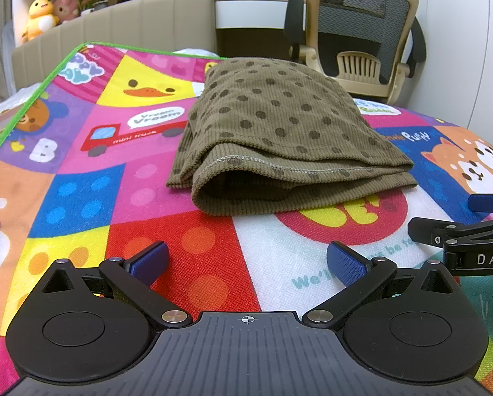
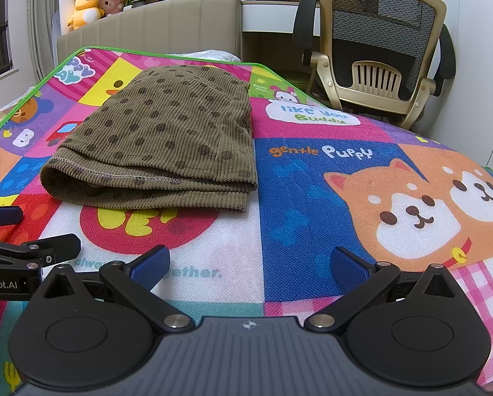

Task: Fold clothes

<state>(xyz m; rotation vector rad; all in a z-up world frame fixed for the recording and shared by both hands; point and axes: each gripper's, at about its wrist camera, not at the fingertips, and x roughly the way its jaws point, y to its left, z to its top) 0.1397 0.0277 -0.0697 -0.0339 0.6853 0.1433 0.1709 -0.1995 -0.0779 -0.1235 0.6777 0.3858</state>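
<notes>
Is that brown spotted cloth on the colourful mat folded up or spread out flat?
Folded. The brown dotted garment lies as a compact stack on the mat, with several layers and a stitched hem showing along its near edge.

Beige headboard (image 2: 154, 23) behind; mesh office chair (image 2: 378, 46) by white desk (image 1: 249, 13).

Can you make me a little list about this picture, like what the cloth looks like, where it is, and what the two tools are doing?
cloth: olive-brown ribbed garment with dark dots, folded into layers
where: lying on the colourful cartoon mat
left tool: open, holding nothing, short of the cloth's near edge
right tool: open, holding nothing, over the mat, cloth ahead to its left
touching: neither tool touches the cloth
behind: beige headboard, office chair, yellow plush duck on a shelf
fold state: looks already folded
</notes>
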